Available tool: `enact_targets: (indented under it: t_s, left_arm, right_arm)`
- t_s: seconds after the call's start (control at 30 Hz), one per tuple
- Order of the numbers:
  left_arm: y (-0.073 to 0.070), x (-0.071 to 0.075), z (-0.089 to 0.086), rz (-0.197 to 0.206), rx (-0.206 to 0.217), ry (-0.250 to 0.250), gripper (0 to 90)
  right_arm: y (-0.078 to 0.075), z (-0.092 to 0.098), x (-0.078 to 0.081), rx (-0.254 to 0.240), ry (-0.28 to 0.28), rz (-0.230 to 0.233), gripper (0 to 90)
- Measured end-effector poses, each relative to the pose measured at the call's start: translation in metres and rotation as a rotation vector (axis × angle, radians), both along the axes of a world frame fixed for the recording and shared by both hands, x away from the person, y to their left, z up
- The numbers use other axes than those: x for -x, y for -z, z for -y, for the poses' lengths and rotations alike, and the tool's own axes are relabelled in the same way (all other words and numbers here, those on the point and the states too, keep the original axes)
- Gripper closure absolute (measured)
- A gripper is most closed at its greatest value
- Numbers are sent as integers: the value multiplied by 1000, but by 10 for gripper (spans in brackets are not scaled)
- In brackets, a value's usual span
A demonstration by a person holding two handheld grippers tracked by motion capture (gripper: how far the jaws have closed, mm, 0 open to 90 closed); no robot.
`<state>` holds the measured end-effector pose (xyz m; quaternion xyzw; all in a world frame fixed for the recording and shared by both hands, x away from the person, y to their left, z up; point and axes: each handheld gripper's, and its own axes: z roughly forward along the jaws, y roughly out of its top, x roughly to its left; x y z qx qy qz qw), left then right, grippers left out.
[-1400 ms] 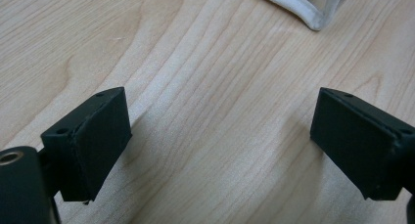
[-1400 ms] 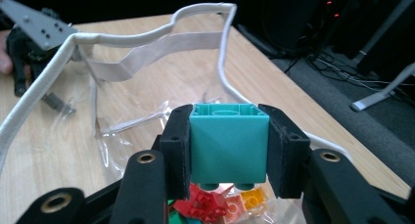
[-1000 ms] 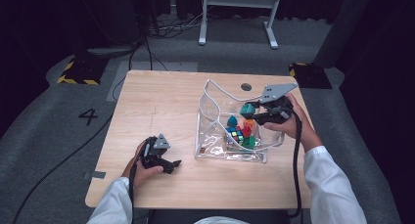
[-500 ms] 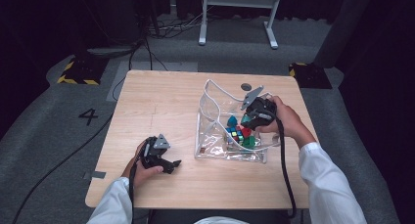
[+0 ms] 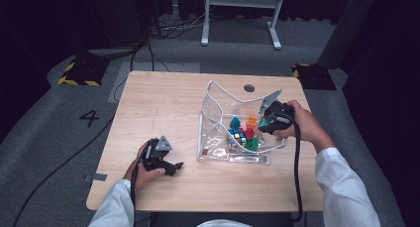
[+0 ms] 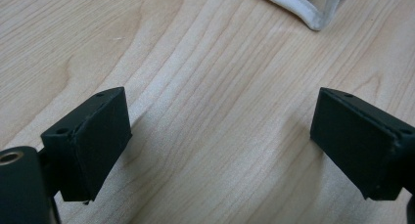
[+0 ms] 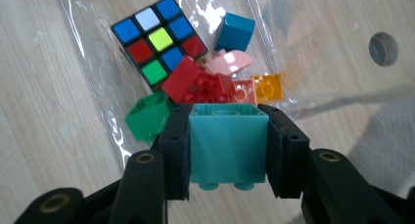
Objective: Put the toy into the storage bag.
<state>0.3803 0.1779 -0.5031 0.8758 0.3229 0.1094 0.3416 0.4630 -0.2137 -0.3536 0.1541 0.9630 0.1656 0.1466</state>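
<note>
While right gripper (image 7: 228, 145) clamps 1 teal block (image 7: 228, 143), bag (image 5: 218, 113) has 1 cube (image 7: 157, 38).

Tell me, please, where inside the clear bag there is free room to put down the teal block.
The bag floor is bare on its left half, between the left wall and the puzzle cube. The right half is crowded: red, green, orange, pink and blue blocks lie bunched below the teal block in the right gripper.

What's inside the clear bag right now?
In the clear bag: puzzle cube, red, green, blue, pink, orange blocks. Anything beneath the held teal block is hidden.
</note>
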Motion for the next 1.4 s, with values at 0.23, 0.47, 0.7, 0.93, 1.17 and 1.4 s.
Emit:
enact_targets:
  t_s: [0.23, 0.47, 0.7, 0.93, 1.17, 1.4]
  left_arm:
    - [0, 0, 0, 2, -1, 1, 81]
    - [0, 0, 0, 3, -3, 3, 81]
    - [0, 0, 0, 1, 0, 0, 81]
    - [0, 0, 0, 2, -4, 3, 81]
    - [0, 0, 0, 3, -4, 3, 81]
    - [0, 0, 0, 0, 0, 0, 81]
  right_arm:
    - [-6, 21, 1, -47, 26, 15, 589]
    - [-10, 31, 5, -92, 60, 33, 588]
    - [-12, 38, 7, -180, 60, 62, 547]
    - [-16, 44, 16, -222, 105, 96, 476]
    - [-30, 60, 35, -347, 156, 215, 328]
    - [-37, 79, 56, -420, 183, 284, 283]
